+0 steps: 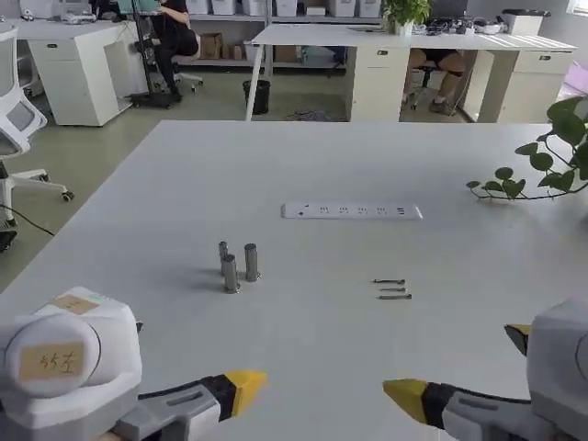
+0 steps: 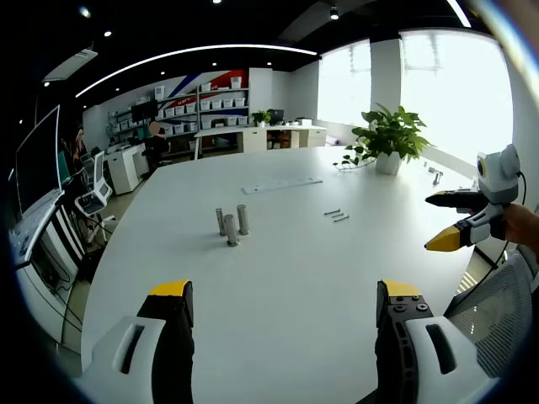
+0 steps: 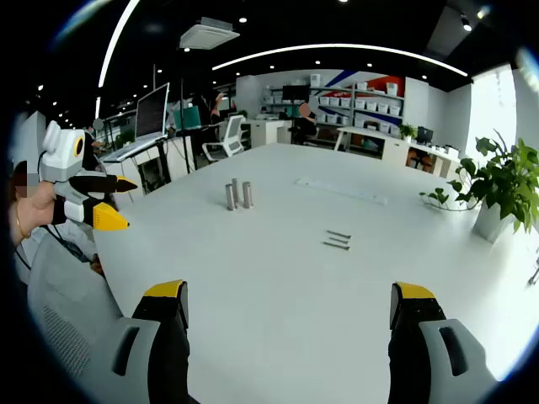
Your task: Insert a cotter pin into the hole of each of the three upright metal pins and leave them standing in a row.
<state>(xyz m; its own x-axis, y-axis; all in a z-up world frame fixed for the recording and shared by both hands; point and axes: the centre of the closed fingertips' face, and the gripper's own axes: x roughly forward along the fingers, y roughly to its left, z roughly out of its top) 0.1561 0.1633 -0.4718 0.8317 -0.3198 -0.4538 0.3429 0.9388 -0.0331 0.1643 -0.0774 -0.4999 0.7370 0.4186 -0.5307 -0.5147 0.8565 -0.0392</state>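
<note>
White desks [image 1: 386, 41], shelving [image 2: 206, 105], bright windows [image 2: 446, 93].

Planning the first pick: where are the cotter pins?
In the head view, the three cotter pins lie on the table, right of the upright metal pins, nearer than the power strip.

Setting was an open-plan office. Recorded: large white matte worktop [image 1: 367, 156] with long white plastic power strip [image 1: 352, 211] near its far edge. Beyond stood white rectangular desks [image 1: 404, 41], white wheeled swivel chair [image 1: 18, 124], wall shelves of white storage boxes [image 2: 206, 101], dark flat monitor [image 3: 153, 108], potted green leafy plant [image 2: 389, 135].
</note>
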